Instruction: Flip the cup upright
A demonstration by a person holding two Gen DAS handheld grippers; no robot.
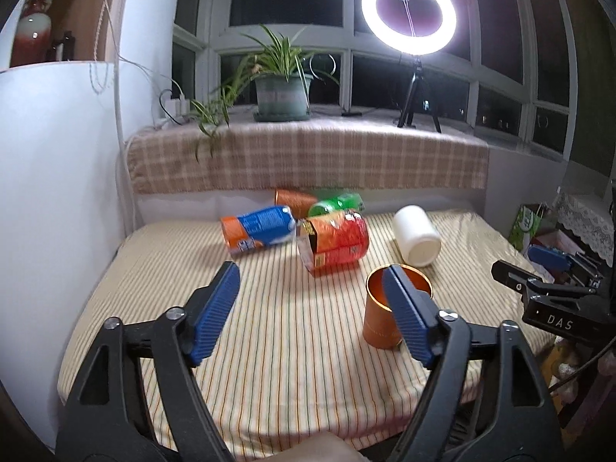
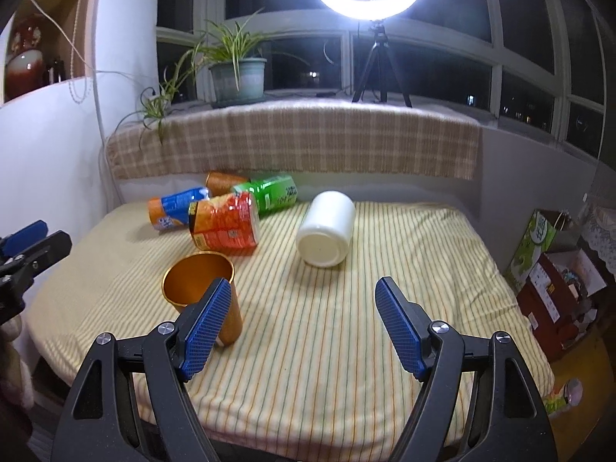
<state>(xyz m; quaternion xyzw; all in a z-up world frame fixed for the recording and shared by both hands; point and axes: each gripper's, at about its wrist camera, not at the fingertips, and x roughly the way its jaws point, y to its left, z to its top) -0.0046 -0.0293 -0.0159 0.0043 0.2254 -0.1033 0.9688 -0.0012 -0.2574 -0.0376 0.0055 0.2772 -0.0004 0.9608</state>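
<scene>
An orange metal cup (image 1: 385, 319) stands upright, mouth up, on the striped table cover; it also shows in the right wrist view (image 2: 200, 285). My left gripper (image 1: 308, 281) is open and empty; its right finger overlaps the cup in view. My right gripper (image 2: 300, 298) is open and empty, with the cup beside its left finger. A white cup (image 1: 417, 235) lies on its side behind; it also shows in the right wrist view (image 2: 327, 229). A second orange cup (image 1: 294, 202) lies on its side at the back.
Blue-orange (image 1: 258, 231), red (image 1: 335, 242) and green (image 1: 338, 204) snack canisters lie at the back of the table. A checked ledge (image 1: 308, 158) carries a potted plant (image 1: 283, 92) and a ring light (image 1: 409, 11). Boxes (image 2: 554, 269) stand to the right. The right gripper shows at the edge (image 1: 554, 281).
</scene>
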